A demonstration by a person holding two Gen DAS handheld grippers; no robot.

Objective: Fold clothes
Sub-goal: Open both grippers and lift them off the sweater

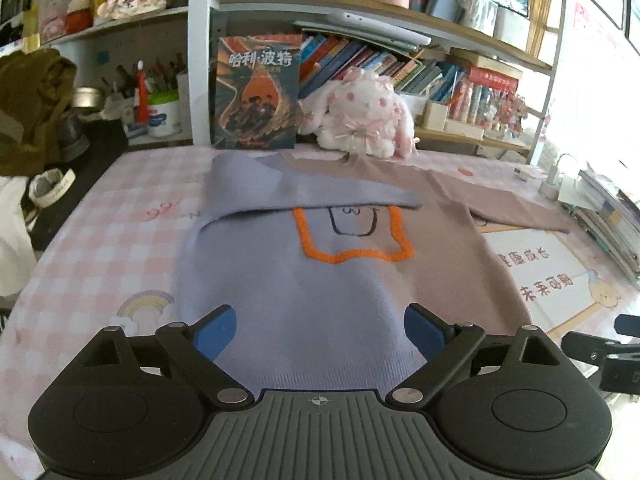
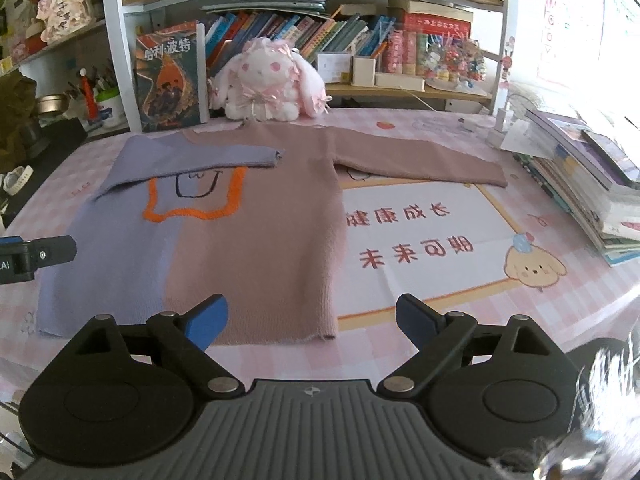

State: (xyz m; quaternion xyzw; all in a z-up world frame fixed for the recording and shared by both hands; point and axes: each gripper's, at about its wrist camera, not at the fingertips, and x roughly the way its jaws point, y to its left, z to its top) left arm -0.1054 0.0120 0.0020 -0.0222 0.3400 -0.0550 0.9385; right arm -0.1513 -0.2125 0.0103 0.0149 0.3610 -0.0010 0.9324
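A two-tone sweater point(image 2: 248, 232), lilac on its left half and dusty pink on its right, lies flat on the pink checked table point(image 2: 440, 344). An orange outline and a black drawn face sit on its chest. Its lilac sleeve point(image 1: 304, 192) is folded across the chest; the pink sleeve point(image 2: 420, 160) stretches out to the right. My left gripper point(image 1: 320, 332) hovers open over the lilac hem point(image 1: 320, 372) with nothing between its blue pads. Over the sweater's lower right corner my right gripper point(image 2: 312, 320) is open too, with nothing in it.
A book point(image 1: 256, 92) and a plush rabbit point(image 1: 360, 116) stand at the table's far edge, below crowded shelves. A stack of books point(image 2: 584, 184) fills the right side. A printed white panel point(image 2: 416, 236) lies right of the sweater. The left gripper's side point(image 2: 36, 258) shows at the left edge of the right wrist view.
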